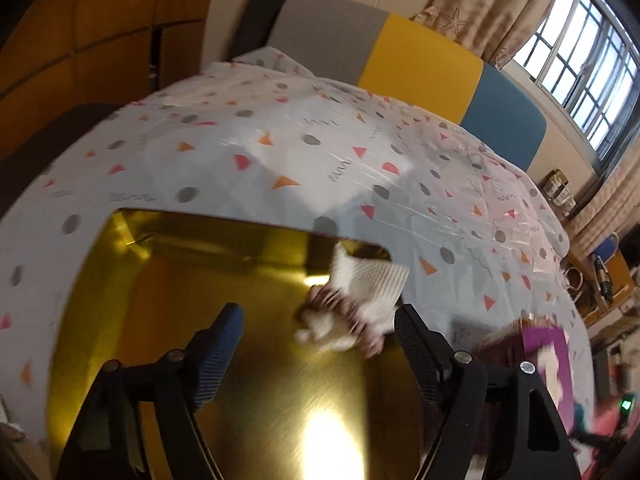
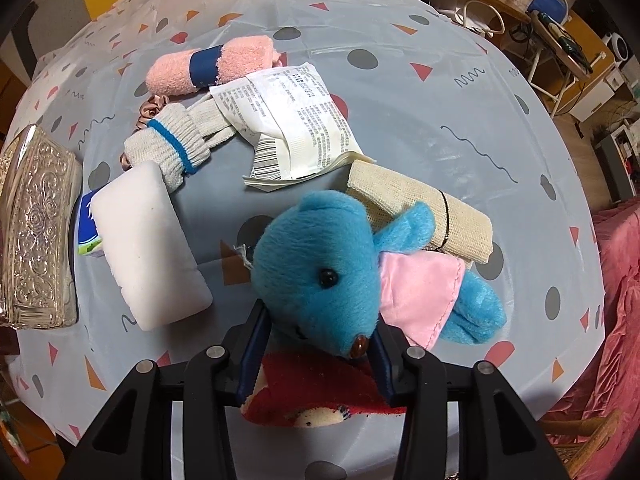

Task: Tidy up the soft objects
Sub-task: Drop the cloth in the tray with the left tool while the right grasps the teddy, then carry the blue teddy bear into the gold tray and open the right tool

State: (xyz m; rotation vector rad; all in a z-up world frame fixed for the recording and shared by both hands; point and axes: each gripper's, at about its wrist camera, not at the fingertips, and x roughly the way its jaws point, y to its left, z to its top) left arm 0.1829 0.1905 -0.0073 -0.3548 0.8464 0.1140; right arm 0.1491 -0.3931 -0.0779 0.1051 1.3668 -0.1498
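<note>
Left tool (image 1: 316, 332) is over the gold tray (image 1: 224, 280), its jaws spread wide, nothing pinched between them. A small white plush toy (image 1: 352, 300), blurred, sits at the tray's far right corner, just off the right finger and free of both pads. The tray lies on the surface (image 1: 280, 152) under a cloth dotted with triangles and grey spots.

Over on the right side, the right tool (image 2: 316, 344) points almost straight down and its jaws are pressed against the head of the blue teddy bear (image 2: 320, 268), pinching it at the snout. The bear in its pink dress lies across a beige rolled cloth (image 2: 420, 200). Under the jaws, a red fabric piece (image 2: 316, 384). Further off: a white sponge block (image 2: 152, 248), a grey sock with a blue band (image 2: 176, 148), a pink rolled towel (image 2: 208, 64), a printed plastic packet (image 2: 296, 120), and an embossed silver box (image 2: 36, 224) at far left.
</note>
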